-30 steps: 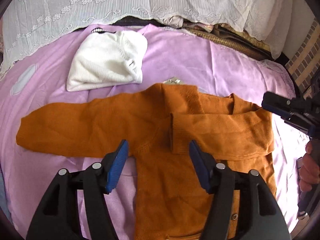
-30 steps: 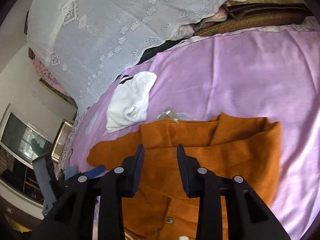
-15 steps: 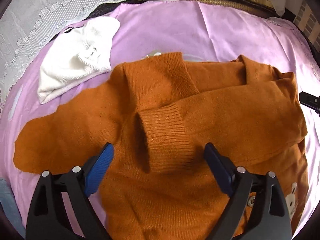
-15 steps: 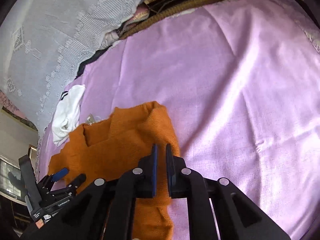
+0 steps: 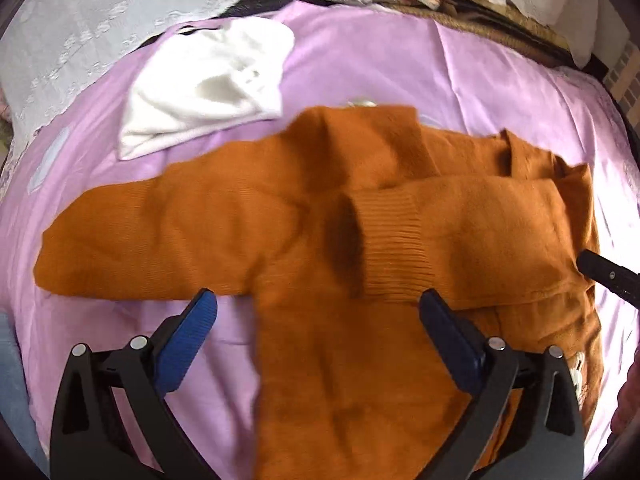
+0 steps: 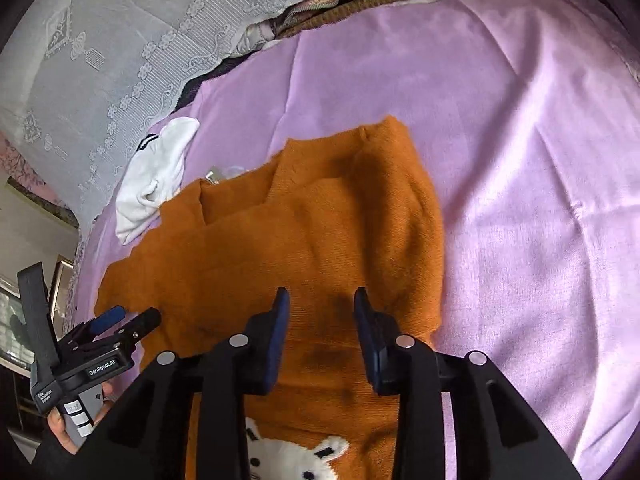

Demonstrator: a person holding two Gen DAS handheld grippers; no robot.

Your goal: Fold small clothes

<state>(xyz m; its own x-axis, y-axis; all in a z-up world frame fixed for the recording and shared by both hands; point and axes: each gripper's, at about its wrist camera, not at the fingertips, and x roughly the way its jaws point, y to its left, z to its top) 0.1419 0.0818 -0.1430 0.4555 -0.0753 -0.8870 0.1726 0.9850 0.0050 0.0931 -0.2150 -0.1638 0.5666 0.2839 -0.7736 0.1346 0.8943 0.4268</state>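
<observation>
Left gripper (image 5: 316, 320) jaws opening wide, nothing gripped; right gripper (image 6: 320, 312) opening partway, empty. Outstretched sleeve (image 5: 132, 236) at frame left best pinched near cuff, laid across orange sweater (image 5: 352, 380).

A home bedroom. A pink sheet (image 6: 520, 160) covers the bed, with lace-covered bedding (image 6: 100, 60) piled at eleven o'clock.

Orange sweater (image 5: 340, 264), one sleeve folded

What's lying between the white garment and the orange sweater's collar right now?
In the left wrist view, only bare purple sheet separates the white garment from the orange sweater; a small pale tag-like item, too blurred to identify, peeks out at the collar edge.
</observation>
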